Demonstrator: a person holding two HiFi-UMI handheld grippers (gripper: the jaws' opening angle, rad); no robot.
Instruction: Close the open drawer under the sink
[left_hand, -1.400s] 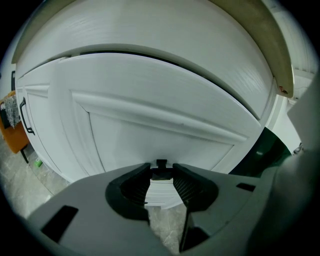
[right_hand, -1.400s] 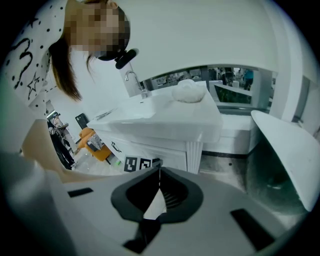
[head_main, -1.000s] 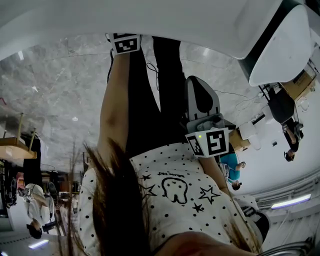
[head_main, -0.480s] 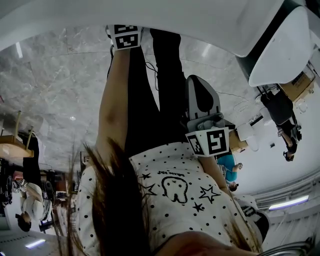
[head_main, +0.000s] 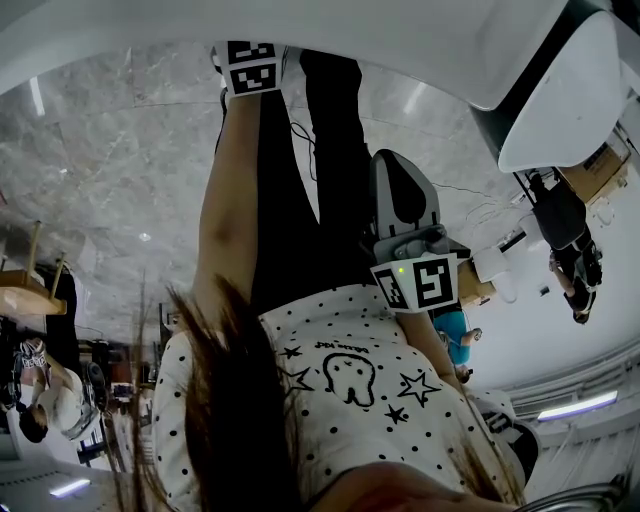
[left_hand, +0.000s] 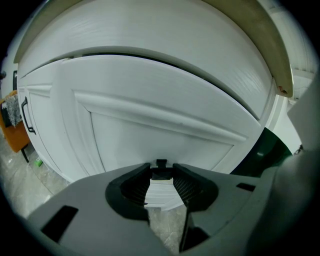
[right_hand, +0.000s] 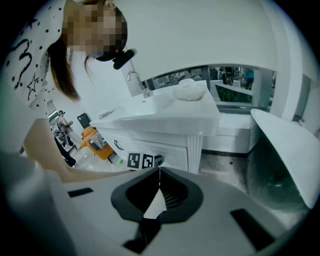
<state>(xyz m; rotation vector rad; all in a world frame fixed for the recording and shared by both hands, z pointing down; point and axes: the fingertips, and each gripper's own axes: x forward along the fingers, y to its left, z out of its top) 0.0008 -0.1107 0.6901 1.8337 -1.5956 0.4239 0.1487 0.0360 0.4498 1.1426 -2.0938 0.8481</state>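
Left gripper view: left tongs (left_hand: 161, 174) narrowly parted with nothing between them, tips close to the white drawer front (left_hand: 160, 125). A dark seam runs along its top edge; cannot tell if it is fully home. Right gripper view: right tongs (right_hand: 159, 172) tips together, empty, well apart from the cabinet; the drawer sits under the sink (right_hand: 165, 107). Head view: dotted shirt (head_main: 350, 390), marble floor (head_main: 100, 150); drawer not shown. Judgement: push step in hand; next, press straight in until flush.
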